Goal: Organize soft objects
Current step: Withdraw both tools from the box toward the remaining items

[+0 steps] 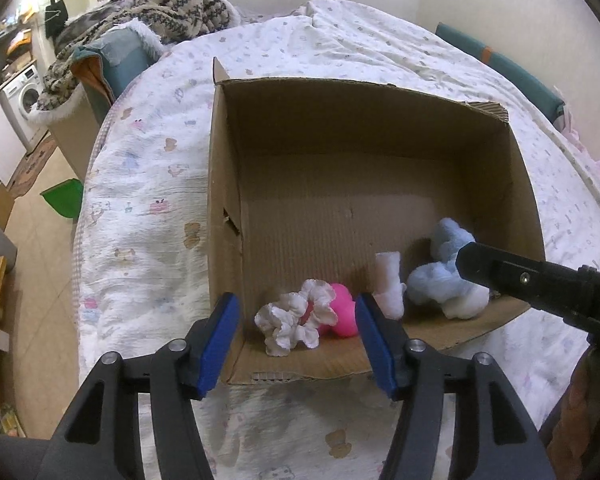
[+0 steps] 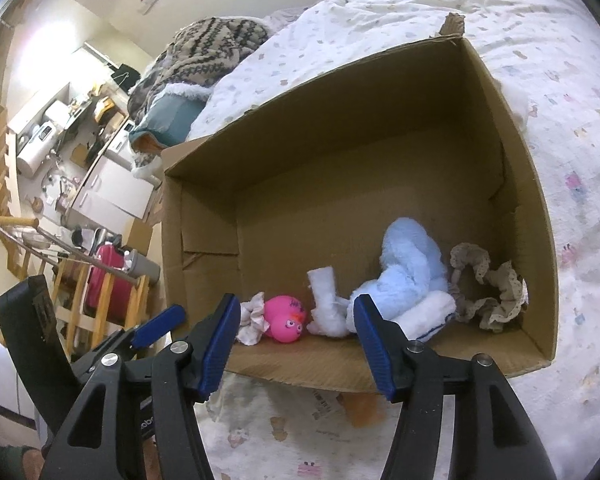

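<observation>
An open cardboard box (image 1: 340, 128) lies on the bed. Along its near wall lie a white ruffled scrunchie (image 1: 296, 322), a pink rubber toy (image 1: 342, 312), a white cloth piece (image 1: 390, 284) and a light blue plush (image 1: 444, 276). My left gripper (image 1: 296, 344) stands open over the near rim, around the scrunchie without touching it. In the right wrist view, my right gripper (image 2: 294, 340) is open above the pink toy (image 2: 286, 318) and white cloth (image 2: 328, 304). The blue plush (image 2: 408, 264) and a beige lace scrunchie (image 2: 488, 292) lie further right in the box (image 2: 340, 120).
The bed's printed white quilt (image 1: 148, 200) surrounds the box. A patterned knit blanket (image 1: 160, 4) is heaped at the far left corner. Left of the bed are the floor, a green object (image 1: 62, 200) and a washing machine (image 1: 24, 96).
</observation>
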Demonstrator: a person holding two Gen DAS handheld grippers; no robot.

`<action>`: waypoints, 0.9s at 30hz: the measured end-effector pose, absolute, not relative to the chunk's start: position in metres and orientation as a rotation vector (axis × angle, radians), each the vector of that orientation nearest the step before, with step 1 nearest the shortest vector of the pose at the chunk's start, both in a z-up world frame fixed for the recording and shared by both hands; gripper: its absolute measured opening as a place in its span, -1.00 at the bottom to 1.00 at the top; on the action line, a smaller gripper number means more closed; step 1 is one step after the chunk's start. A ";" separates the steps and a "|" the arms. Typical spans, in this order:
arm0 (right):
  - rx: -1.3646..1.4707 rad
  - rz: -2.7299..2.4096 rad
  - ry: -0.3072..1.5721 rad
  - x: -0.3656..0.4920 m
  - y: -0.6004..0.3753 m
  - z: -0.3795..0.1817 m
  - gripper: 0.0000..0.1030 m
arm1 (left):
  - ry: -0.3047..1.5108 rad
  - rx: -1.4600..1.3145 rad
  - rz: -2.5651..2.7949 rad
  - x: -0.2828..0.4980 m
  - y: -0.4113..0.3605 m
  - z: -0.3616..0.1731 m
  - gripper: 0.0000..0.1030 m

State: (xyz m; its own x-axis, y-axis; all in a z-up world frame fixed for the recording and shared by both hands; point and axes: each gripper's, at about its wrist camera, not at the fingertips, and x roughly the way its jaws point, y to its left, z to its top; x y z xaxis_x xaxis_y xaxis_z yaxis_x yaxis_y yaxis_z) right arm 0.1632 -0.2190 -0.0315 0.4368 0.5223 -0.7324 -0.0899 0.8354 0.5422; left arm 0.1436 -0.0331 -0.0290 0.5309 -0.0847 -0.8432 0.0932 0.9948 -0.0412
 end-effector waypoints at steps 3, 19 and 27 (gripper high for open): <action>0.464 0.394 1.058 0.162 -0.220 -0.031 0.22 | 1.005 0.007 -0.107 0.144 -0.033 -0.028 0.11; 0.447 0.367 1.070 0.146 -0.225 -0.028 0.22 | 0.994 0.004 -0.109 0.137 -0.035 -0.019 0.11; 0.432 0.341 1.090 0.128 -0.230 -0.027 0.22 | 1.000 -0.003 -0.110 0.121 -0.031 -0.013 0.11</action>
